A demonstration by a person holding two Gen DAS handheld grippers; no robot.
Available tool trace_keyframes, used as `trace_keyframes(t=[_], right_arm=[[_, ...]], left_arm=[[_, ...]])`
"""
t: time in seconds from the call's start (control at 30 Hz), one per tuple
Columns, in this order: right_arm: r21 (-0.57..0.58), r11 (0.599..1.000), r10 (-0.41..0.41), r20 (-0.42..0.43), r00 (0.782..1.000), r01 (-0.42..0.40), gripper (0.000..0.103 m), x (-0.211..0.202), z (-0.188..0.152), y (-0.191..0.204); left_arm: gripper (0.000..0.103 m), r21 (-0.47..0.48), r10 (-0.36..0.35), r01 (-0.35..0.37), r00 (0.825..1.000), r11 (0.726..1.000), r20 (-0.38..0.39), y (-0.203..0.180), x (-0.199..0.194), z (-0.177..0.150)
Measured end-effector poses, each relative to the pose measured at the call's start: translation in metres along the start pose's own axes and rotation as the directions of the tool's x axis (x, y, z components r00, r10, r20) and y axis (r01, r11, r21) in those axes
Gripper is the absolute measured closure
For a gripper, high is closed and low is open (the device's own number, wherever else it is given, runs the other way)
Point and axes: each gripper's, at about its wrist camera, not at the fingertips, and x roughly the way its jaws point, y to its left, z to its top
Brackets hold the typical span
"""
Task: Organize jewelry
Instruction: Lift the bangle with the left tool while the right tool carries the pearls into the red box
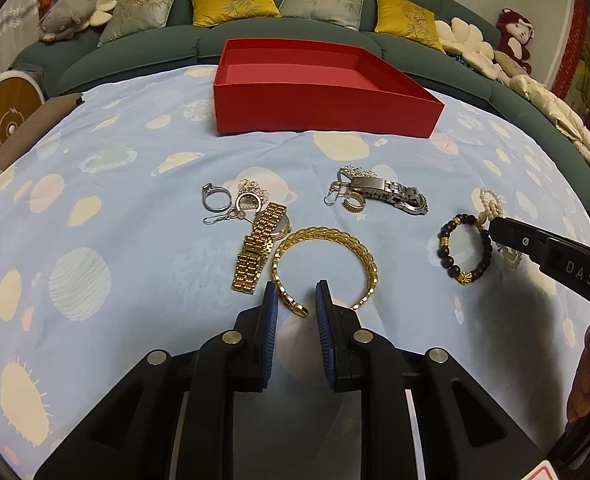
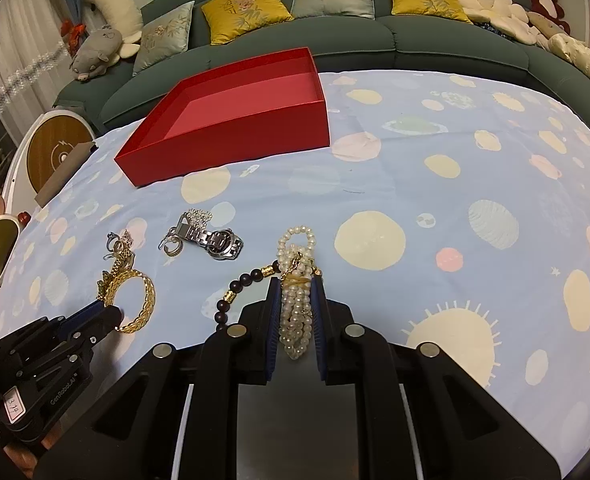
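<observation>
An empty red box [image 1: 327,108] stands at the back of the cloth; it also shows in the right wrist view [image 2: 231,140]. My left gripper [image 1: 297,294] is open, its fingers either side of one end of the gold open bangle [image 1: 327,240]. A gold watch [image 1: 257,252], silver rings and earrings [image 1: 231,202], and a silver watch [image 1: 391,194] lie beyond. My right gripper [image 2: 295,284] straddles the pearl bracelet bundle [image 2: 295,312], fingers close beside it. A dark bead bracelet [image 1: 465,248] lies next to it.
The blue planet-print cloth [image 2: 455,200] covers the table. A green sofa [image 1: 279,36] with cushions and plush toys runs behind. A brown cardboard piece [image 1: 35,128] sits at the left edge, with a round white and wooden device [image 2: 55,152] beside it.
</observation>
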Motion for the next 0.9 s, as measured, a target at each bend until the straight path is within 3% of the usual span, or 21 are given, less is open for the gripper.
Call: trace_keyframes(t=[0.1,0.53,0.73,0.9], right_arm=[[-0.001,1.000,0.003,0.001,1.000,-0.003,0.089,-0.001,0.000,0.000],[-0.025,0.997,0.069,0.053,0.996,-0.068,0.089,-0.029,0.005,0.009],[-0.093,0.992,0.095,0.100,0.990,-0.086,0.089,-0.046,0.023,0.022],[-0.115,0.987,0.126,0.111,0.986,-0.113,0.089,-0.046,0.059,0.023]], left_arm=[[0.102,0.012,-0.024,0.024,1.000,1.000,0.004,-0.005,0.000,0.001],[0.103,0.066,-0.102,0.094,0.987,0.993,0.127,-0.022,-0.042,0.012],[0.103,0.047,-0.076,0.070,0.986,0.996,0.145,-0.017,-0.053,0.041],[0.103,0.031,-0.054,0.050,0.984,0.998,0.170,-0.011,-0.053,0.086]])
